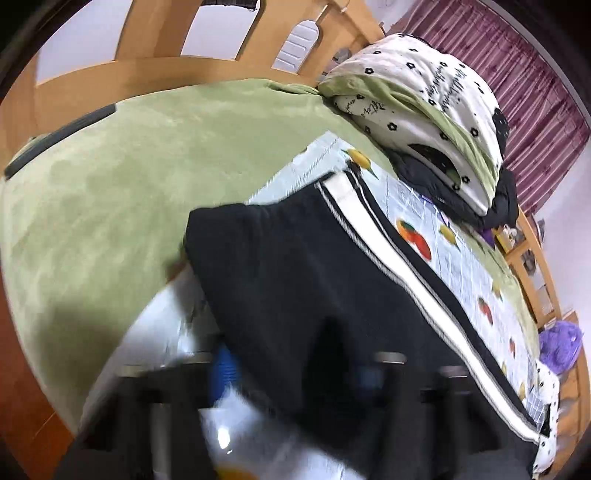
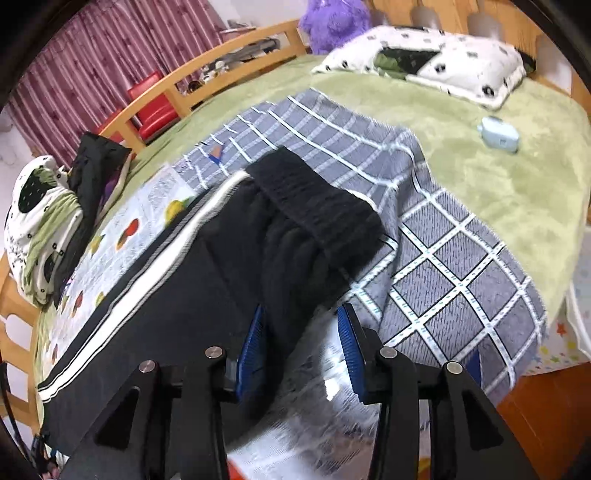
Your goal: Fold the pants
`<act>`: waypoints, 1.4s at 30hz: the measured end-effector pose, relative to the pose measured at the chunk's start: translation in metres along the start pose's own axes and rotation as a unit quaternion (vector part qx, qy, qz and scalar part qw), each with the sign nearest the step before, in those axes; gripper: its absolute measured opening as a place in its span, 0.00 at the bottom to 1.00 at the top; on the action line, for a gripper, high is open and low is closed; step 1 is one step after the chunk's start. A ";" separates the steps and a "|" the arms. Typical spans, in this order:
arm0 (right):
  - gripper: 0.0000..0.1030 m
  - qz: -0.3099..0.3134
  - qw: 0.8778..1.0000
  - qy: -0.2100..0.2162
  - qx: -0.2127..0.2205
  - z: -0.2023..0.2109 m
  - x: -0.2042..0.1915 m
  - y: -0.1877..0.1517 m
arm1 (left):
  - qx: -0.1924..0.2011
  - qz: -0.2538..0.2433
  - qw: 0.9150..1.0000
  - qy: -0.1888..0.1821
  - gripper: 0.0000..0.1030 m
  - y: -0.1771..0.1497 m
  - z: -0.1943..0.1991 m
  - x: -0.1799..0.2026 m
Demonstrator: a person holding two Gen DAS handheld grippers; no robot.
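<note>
Black pants (image 1: 295,273) with a white and grey side stripe lie along the bed on a fruit-print cloth (image 1: 436,229). In the right wrist view the pants (image 2: 184,288) end in a ribbed waistband (image 2: 317,199) resting on a grey checked blanket (image 2: 443,266). My left gripper (image 1: 295,369) straddles the pants edge, its blue pads (image 1: 223,373) apart, blurred, with black fabric between them. My right gripper (image 2: 301,332) is open; its blue pads (image 2: 349,332) flank a fold of the pants without pinching it.
A green blanket (image 1: 103,192) covers the bed. A folded flowered quilt (image 1: 424,103) sits on dark clothes at the edge. A flowered pillow (image 2: 424,62), a small blue device (image 2: 498,134), a purple plush (image 2: 332,18) and the wooden bed rail (image 2: 207,74) surround the area.
</note>
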State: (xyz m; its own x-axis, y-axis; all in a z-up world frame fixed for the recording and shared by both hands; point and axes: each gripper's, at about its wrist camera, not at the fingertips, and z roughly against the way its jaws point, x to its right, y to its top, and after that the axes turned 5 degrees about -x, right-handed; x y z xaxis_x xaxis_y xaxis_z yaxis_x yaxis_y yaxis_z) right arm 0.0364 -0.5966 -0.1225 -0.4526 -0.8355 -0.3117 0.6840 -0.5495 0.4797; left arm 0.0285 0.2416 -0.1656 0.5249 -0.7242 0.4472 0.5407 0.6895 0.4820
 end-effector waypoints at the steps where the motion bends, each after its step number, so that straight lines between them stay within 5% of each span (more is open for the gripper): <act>1: 0.41 0.011 1.000 0.001 0.004 0.006 -0.012 0.001 | 0.003 -0.007 1.000 -0.008 0.11 0.005 -0.001 0.000; 5: 0.41 0.053 0.998 0.019 0.014 0.027 -0.054 -0.001 | 0.014 -0.037 0.999 -0.001 0.12 0.002 0.000 -0.003; 11: 0.42 0.154 0.988 0.033 0.000 0.013 -0.139 -0.012 | -0.010 -0.068 0.997 0.035 0.46 -0.005 0.024 -0.015; 21: 0.43 0.296 0.951 0.071 -0.055 -0.072 -0.279 -0.022 | -0.009 -0.187 0.981 -0.040 0.46 0.037 0.032 0.067; 26: 0.43 0.338 0.936 0.072 -0.066 -0.106 -0.322 -0.034 | 0.006 -0.224 0.974 -0.007 0.46 0.068 -0.008 0.112; 32: 0.43 0.366 0.923 0.081 -0.082 -0.133 -0.339 -0.046 | 0.003 -0.212 0.975 0.062 0.46 0.094 -0.064 0.109; 39: 0.45 0.411 0.906 0.075 -0.064 -0.144 -0.356 -0.051 | -0.008 -0.206 0.975 0.085 0.45 0.107 -0.098 0.103; 42: 0.48 0.417 0.904 0.072 -0.064 -0.150 -0.362 -0.047 | 0.000 -0.203 0.975 0.085 0.34 0.107 -0.096 0.100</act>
State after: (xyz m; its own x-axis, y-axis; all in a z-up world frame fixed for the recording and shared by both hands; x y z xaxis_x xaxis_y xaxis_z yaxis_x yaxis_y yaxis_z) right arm 0.2540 -0.2693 -0.1553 0.3241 -0.9460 0.0055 0.8178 0.2831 0.5011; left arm 0.2026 0.2442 -0.1417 0.3683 -0.9256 0.0876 0.7266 0.3453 0.5940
